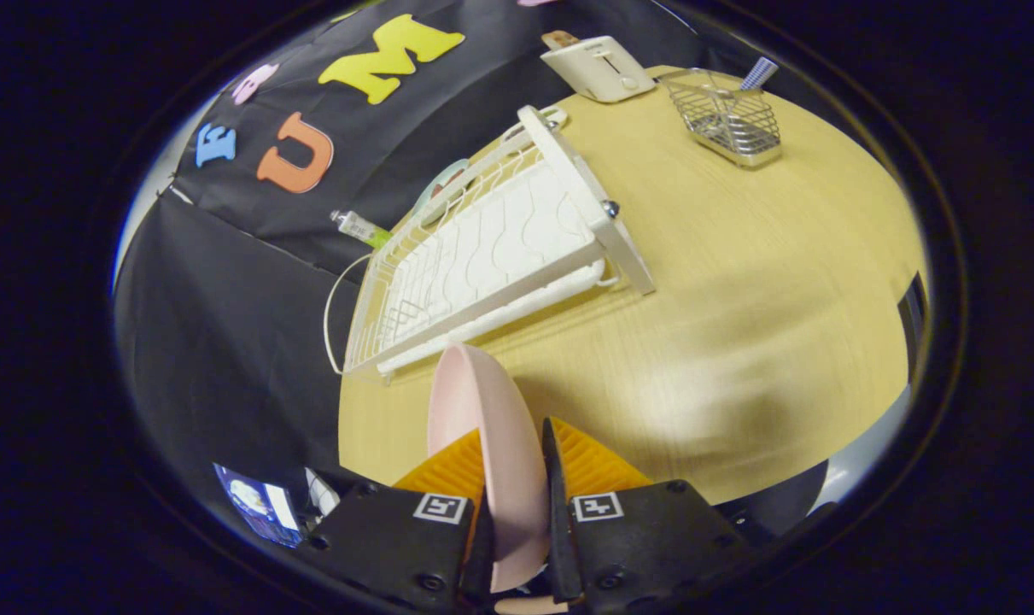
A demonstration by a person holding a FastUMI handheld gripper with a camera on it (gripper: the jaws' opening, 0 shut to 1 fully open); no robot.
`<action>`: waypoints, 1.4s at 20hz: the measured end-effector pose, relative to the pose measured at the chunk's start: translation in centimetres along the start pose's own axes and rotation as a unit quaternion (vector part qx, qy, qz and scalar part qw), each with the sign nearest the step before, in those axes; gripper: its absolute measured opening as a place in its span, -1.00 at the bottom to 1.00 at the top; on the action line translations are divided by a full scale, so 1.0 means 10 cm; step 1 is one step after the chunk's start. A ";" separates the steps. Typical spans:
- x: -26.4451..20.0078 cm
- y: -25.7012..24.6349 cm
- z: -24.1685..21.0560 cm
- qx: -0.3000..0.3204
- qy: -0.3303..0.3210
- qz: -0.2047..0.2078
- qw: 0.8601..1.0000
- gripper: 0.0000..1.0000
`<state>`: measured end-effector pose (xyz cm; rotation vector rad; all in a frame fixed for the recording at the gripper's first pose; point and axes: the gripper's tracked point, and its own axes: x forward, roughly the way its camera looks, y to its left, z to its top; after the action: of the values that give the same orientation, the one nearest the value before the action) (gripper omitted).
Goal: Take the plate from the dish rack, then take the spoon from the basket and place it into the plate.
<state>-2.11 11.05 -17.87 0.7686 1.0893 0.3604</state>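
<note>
Claw [513, 453] clamps pale pink round plate [474, 410] edge-on between 2 fingers, above light wooden counter [738, 299]; white wire dish rack [491, 248] just beyond.

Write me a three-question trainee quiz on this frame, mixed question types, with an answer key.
1. True or false: the tongs are shut on the pink plate.
2. Multiple choice: where does the wire basket stand? A) inside the dish rack; B) on the table beyond the rack, beside the toaster; C) between the fingers.
3. Fill in: the striped spoon handle sticks up out of the ____.

Key
1. True: the plate stands on edge between both fingers, clear of the rack.
2. B.
3. Basket.
</note>
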 end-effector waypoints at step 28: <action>-1.11 -0.55 1.08 -0.231 -0.301 -0.099 0.920 0.78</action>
<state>2.07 -3.66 -11.85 0.3012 0.4596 0.1735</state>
